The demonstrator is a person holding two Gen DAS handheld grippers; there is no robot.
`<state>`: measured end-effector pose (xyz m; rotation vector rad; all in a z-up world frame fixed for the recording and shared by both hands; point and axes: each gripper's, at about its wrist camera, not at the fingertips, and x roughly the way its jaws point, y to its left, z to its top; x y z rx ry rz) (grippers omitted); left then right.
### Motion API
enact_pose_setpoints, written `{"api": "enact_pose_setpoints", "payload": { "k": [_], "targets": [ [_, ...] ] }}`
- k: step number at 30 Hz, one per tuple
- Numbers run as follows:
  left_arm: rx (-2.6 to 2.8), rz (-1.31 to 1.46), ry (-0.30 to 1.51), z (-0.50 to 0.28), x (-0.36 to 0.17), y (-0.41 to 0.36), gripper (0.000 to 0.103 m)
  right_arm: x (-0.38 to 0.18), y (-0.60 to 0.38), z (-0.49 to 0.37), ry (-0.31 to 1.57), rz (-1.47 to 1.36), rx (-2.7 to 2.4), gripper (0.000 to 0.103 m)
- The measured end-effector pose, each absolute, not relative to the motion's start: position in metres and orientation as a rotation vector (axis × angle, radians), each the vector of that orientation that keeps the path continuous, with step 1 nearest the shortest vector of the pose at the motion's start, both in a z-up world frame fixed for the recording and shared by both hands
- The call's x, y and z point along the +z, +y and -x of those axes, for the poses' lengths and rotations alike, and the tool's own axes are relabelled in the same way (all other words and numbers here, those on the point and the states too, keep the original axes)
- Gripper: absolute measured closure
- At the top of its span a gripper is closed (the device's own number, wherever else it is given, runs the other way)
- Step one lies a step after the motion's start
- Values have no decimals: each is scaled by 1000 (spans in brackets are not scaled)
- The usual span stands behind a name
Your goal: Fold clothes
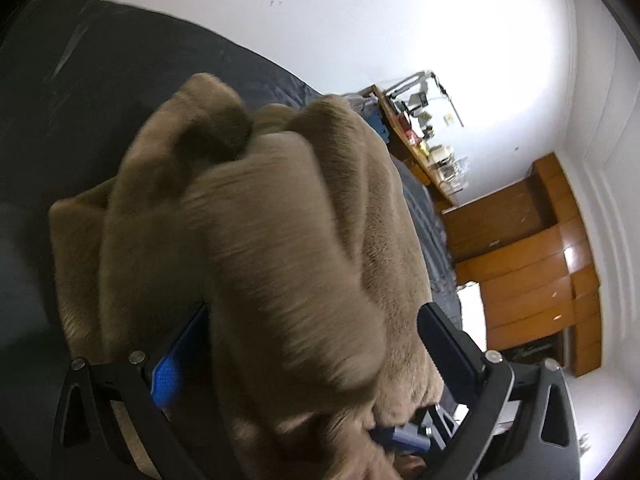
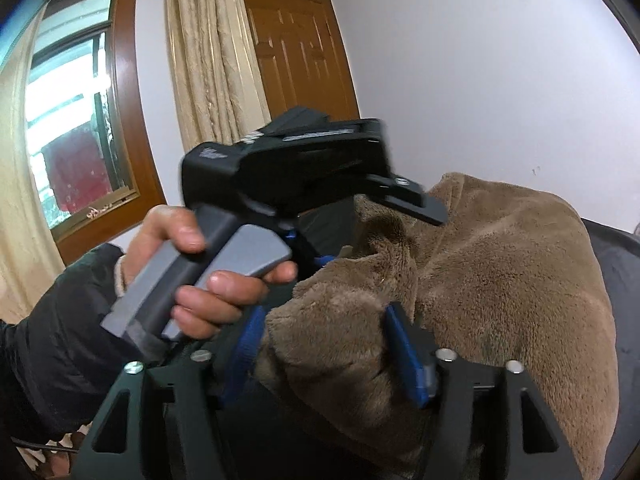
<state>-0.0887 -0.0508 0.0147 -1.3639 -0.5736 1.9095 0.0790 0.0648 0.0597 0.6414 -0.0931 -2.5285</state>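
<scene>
The brown fleece garment point(image 1: 256, 216) is motion-blurred and hides the left hand-held gripper point(image 1: 312, 332) fingertips. Shelf clutter point(image 1: 432, 140) is too small to identify.

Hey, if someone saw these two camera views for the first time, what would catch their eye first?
The fuzzy brown garment fills the middle of the left wrist view, bunched between the left gripper fingers above a dark bed cover. In the right wrist view, the right gripper has the same cloth between its blue pads, and a bare hand squeezes the other gripper's grey handle at centre left, before a wooden window frame.
</scene>
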Motion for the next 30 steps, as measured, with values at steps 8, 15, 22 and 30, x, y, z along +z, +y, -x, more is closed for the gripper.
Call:
{"api": "enact_pose_setpoints", "payload": {
  "k": [8, 15, 22, 30],
  "targets": [
    [1955, 1411, -565, 97, 17, -51, 79, 60, 59, -90, -3, -578, -2634, 35],
    [2095, 1182, -532, 68, 90, -80, 80, 70, 99, -103, -177, -450, -2754, 24],
    [2146, 1311, -559, 70, 38, -115, 79, 64, 109, -97, -253, -512, -2722, 18],
    [2176, 1257, -573, 74, 3, -109, 65, 57, 78, -80, -26, -668, -2761, 17]
  ]
}}
